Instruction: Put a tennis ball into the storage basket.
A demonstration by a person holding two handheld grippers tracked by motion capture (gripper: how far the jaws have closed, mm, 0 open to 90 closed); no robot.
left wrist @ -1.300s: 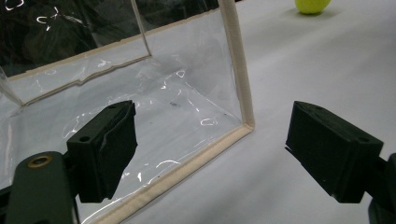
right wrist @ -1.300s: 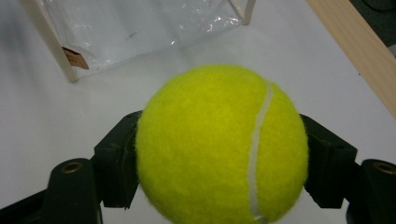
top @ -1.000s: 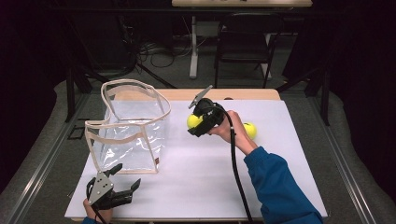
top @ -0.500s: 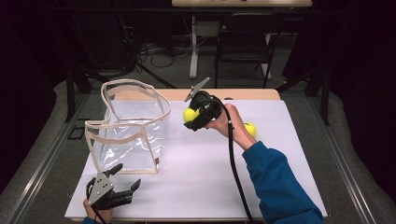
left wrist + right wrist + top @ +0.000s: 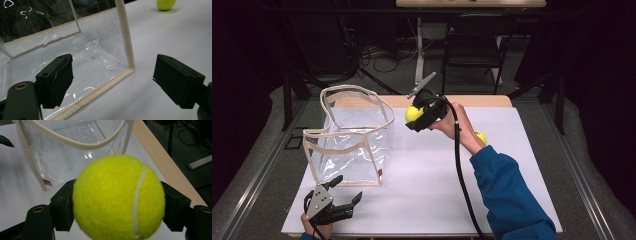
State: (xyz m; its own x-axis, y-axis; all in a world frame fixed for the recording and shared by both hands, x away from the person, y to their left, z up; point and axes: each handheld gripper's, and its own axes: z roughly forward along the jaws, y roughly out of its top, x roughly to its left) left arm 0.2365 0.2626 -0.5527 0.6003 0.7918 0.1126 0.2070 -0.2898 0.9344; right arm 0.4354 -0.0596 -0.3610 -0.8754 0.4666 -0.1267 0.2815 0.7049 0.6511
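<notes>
The right hand-held gripper (image 5: 411,116) clamps one tennis ball (image 5: 414,114) aloft right of the empty clear bag (image 5: 349,135), a second ball (image 5: 481,136) waits on the tabletop (image 5: 422,190), left hand-held gripper (image 5: 344,202) wide open

The person's forearm hides most of the second tennis ball (image 5: 482,136).

Clear bag (image 5: 349,137) stands on the left half of the table (image 5: 422,200), open top up; right gripper (image 5: 419,117) is in the air just right of the bag's rim, tennis ball (image 5: 414,114) between its jaws. Second ball (image 5: 482,137) lies on the table further right, behind the right forearm, well apart from the bag. Left gripper (image 5: 342,200) sits at the near-left table edge, just in front of the bag's near bottom corner, nothing between its jaws.
</notes>
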